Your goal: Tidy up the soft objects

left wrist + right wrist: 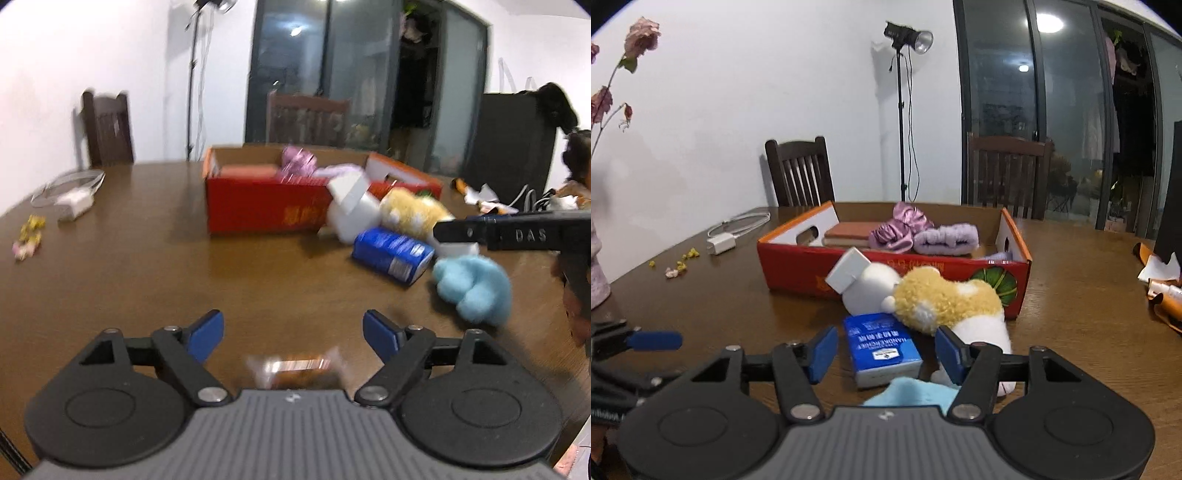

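A red cardboard box (798, 264) on the brown table holds a purple scrunchie (901, 229), a purple fuzzy band (945, 238) and a pink book (849, 232). In front of it lie a white plush (868, 288) with a white cube, a yellow plush (945, 295), a blue tissue pack (882, 343) and a light-blue plush (912, 393). My right gripper (886, 354) is open, its pads either side of the tissue pack without touching it. My left gripper (293, 332) is open over bare table, left of the light-blue plush (472, 291). A blurred small packet (295, 369) sits close to its body.
A white charger (720, 243) with its cable and scattered petals (679, 264) lie at the table's left. Orange wrappers (1163, 291) lie at the right edge. Two dark chairs (801, 170) and a light stand (901, 110) stand behind. A person (576, 166) is at the far right.
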`<state>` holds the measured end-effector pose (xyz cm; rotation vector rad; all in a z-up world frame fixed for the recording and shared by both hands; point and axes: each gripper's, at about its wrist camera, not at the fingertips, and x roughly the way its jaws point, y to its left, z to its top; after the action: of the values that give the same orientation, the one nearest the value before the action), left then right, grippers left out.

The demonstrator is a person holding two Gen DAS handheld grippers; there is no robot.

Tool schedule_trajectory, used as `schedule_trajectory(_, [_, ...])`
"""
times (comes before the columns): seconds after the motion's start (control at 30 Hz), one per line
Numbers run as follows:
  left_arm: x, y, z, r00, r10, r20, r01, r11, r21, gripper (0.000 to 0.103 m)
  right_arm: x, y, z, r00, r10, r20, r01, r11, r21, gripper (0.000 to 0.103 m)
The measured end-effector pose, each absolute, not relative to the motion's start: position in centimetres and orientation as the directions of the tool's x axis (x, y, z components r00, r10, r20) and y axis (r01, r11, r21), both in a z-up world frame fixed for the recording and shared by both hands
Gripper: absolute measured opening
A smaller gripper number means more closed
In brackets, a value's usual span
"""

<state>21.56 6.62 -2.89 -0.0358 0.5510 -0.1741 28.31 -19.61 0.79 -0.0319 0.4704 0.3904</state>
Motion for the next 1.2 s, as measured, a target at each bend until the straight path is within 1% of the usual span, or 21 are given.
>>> schedule_trajectory(0.07, [21.1,6.9,-2.8,0.839,-0.173,-0.515,0.134,0.985,-0.113,0.082,29.4,-19.5,0.1,0.807,0.357,-0.471,-0.374,0.925,0.060,0.058])
schedule_trajectory(0.13, [21.1,6.9,-3.0,0.827,-0.203,-0.524,0.153,0.978,-0.138,0.074,30.6,-18.9,-0.1,0.797,0.361,-0.485,-0.383,0.922,0.056,0.058])
schedule_trajectory(0.17, [21.2,6.8,-3.3,0.815,-0.212,-0.540,0.160,0.977,-0.143,0.061,30.9,-18.5,0.1,0.800,0.364,-0.476,-0.390,0.919,0.047,0.059])
schedule_trajectory(0.2, [21.4,6.7,-3.6,0.802,-0.215,-0.557,0.162,0.976,-0.144,0.054,31.3,-17.9,0.5,0.807,0.374,-0.457,-0.403,0.914,0.037,0.060])
schedule_trajectory(0.23, [21.3,6.7,-3.6,0.807,-0.218,-0.548,0.168,0.976,-0.142,0.054,31.6,-17.4,0.9,0.810,0.388,-0.440,-0.418,0.908,0.033,0.063])
schedule_trajectory(0.27, [21.3,6.7,-3.7,0.806,-0.219,-0.550,0.169,0.975,-0.141,0.052,32.0,-16.9,1.3,0.809,0.409,-0.422,-0.435,0.900,0.036,0.070])
schedule_trajectory(0.33, [21.1,6.4,-3.7,0.813,-0.216,-0.540,0.171,0.976,-0.133,0.045,33.4,-16.0,2.0,0.797,0.452,-0.400,-0.468,0.882,0.064,0.071])
schedule_trajectory(0.37, [20.9,6.3,-3.7,0.820,-0.218,-0.530,0.179,0.976,-0.124,0.039,34.3,-15.4,2.2,0.795,0.456,-0.401,-0.473,0.879,0.060,0.069])
schedule_trajectory(0.4, [20.8,6.1,-3.7,0.824,-0.210,-0.526,0.176,0.978,-0.115,0.038,35.1,-14.8,2.3,0.800,0.446,-0.402,-0.470,0.882,0.042,0.068])
schedule_trajectory(0.43, [20.6,6.0,-3.7,0.829,-0.200,-0.523,0.167,0.980,-0.111,0.038,36.1,-14.1,2.2,0.807,0.424,-0.411,-0.458,0.889,0.016,0.066])
schedule_trajectory(0.47, [20.5,6.0,-3.7,0.834,-0.198,-0.515,0.163,0.980,-0.112,0.036,37.0,-13.6,2.0,0.807,0.406,-0.429,-0.447,0.895,0.006,0.048])
schedule_trajectory(0.5, [20.3,6.0,-3.6,0.839,-0.197,-0.507,0.162,0.980,-0.113,0.035,37.9,-13.3,1.6,0.795,0.400,-0.456,-0.445,0.895,0.010,0.027])
schedule_trajectory(0.53, [20.2,6.1,-3.6,0.845,-0.194,-0.498,0.158,0.981,-0.114,0.034,38.4,-13.1,1.4,0.772,0.420,-0.478,-0.464,0.885,0.029,0.027])
schedule_trajectory(0.6, [19.8,6.5,-3.4,0.859,-0.193,-0.475,0.147,0.980,-0.132,0.030,37.6,-13.0,1.4,0.768,0.438,-0.467,-0.479,0.877,0.036,0.021])
schedule_trajectory(0.67, [19.2,7.0,-3.1,0.868,-0.214,-0.448,0.151,0.973,-0.172,0.028,35.6,-13.1,1.9,0.772,0.458,-0.440,-0.501,0.865,0.021,0.020])
schedule_trajectory(0.7, [18.8,7.1,-2.8,0.873,-0.222,-0.435,0.156,0.971,-0.183,0.001,34.2,-13.5,2.2,0.774,0.470,-0.424,-0.507,0.861,0.028,0.020])
schedule_trajectory(0.77, [18.1,7.2,-2.2,0.881,-0.233,-0.412,0.167,0.968,-0.190,0.001,30.5,-15.0,2.5,0.768,0.505,-0.393,-0.523,0.849,0.069,0.020])
schedule_trajectory(0.87, [17.5,6.5,-1.7,0.883,-0.246,-0.400,0.194,0.967,-0.166,0.001,25.6,-17.1,1.5,0.741,0.548,-0.389,-0.535,0.831,0.152,0.020])
schedule_trajectory(1.03, [17.9,4.5,-2.9,0.864,-0.206,-0.459,0.178,0.979,-0.104,0.001,21.2,-19.9,-2.0,0.745,0.490,-0.453,-0.446,0.870,0.208,0.020])
schedule_trajectory(1.13, [18.0,3.9,-4.5,0.870,-0.148,-0.471,0.118,0.989,-0.091,0.001,19.9,-21.1,-3.1,0.761,0.471,-0.447,-0.411,0.882,0.229,0.020])
schedule_trajectory(1.2, [17.9,4.1,-4.9,0.874,-0.130,-0.469,0.084,0.990,-0.116,0.002,19.3,-21.6,-3.4,0.772,0.464,-0.435,-0.399,0.886,0.237,0.020])
